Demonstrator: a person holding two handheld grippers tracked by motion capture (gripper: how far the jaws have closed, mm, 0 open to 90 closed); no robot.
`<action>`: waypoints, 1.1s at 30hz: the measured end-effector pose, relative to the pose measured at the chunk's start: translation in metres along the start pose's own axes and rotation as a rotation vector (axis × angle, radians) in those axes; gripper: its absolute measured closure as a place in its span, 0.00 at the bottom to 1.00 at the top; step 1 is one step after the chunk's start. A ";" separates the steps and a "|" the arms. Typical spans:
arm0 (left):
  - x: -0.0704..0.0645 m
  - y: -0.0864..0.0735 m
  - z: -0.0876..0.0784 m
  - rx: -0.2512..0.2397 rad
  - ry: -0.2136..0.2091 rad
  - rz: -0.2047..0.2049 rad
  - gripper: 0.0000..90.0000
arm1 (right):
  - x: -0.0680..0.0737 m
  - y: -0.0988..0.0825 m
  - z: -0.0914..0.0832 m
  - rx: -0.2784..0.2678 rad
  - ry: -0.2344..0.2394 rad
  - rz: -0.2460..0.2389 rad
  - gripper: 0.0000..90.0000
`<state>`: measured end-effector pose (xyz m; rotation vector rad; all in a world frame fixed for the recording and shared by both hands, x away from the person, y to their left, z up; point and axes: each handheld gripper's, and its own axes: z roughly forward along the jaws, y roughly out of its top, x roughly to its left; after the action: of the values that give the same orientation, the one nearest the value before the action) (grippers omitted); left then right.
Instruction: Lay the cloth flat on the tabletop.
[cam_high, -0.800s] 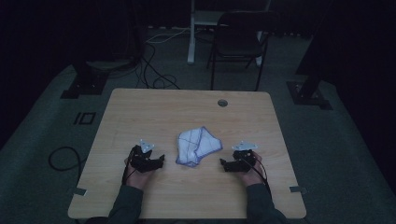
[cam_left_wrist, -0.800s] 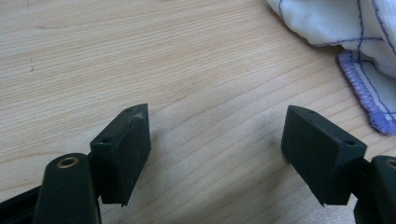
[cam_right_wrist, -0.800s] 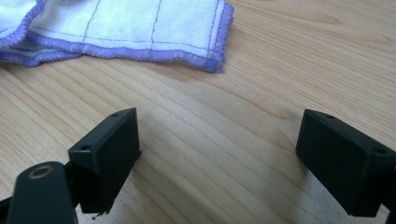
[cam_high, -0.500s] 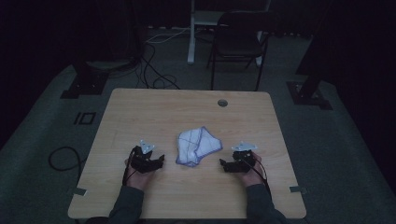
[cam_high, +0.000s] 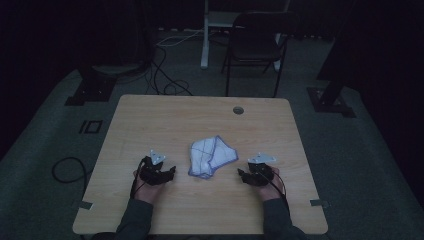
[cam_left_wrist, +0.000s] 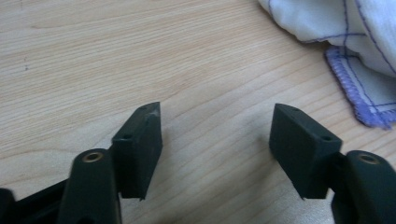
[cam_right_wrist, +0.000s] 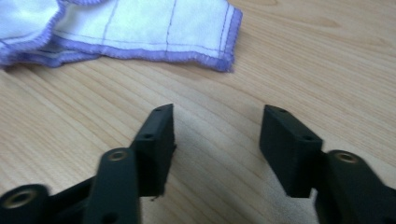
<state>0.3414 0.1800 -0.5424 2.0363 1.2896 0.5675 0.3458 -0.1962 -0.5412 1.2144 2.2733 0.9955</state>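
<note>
A crumpled white cloth (cam_high: 210, 155) with purple stitched edges lies on the wooden table (cam_high: 200, 115), between the two hands. My left gripper (cam_high: 172, 171) rests on the table just left of the cloth, open, nothing between its fingers. In the left gripper view the gripper (cam_left_wrist: 217, 128) hovers over bare wood with the cloth (cam_left_wrist: 359, 51) at the upper right. My right gripper (cam_high: 240, 173) rests just right of the cloth, open and empty. The right gripper view has the gripper (cam_right_wrist: 217, 123) short of the cloth's hemmed edge (cam_right_wrist: 154, 35).
A round cable hole (cam_high: 238, 110) sits near the table's far edge. Beyond the table stand a dark chair (cam_high: 255, 47) and a white post (cam_high: 205, 35), with cables (cam_high: 165, 75) on the grey floor. The room is dim.
</note>
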 end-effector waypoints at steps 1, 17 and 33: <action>0.000 0.000 0.000 0.000 -0.001 0.001 0.43 | -0.001 0.000 -0.001 -0.004 0.003 0.004 0.56; -0.008 0.001 0.002 -0.009 -0.023 0.022 0.45 | 0.022 0.010 -0.023 -0.089 0.060 -0.039 0.67; -0.018 0.001 0.003 -0.020 -0.052 0.054 0.46 | 0.055 0.019 -0.009 -0.082 0.125 -0.142 0.72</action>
<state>0.3364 0.1629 -0.5441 2.0617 1.1969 0.5462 0.3207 -0.1467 -0.5209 0.9670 2.3507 1.1274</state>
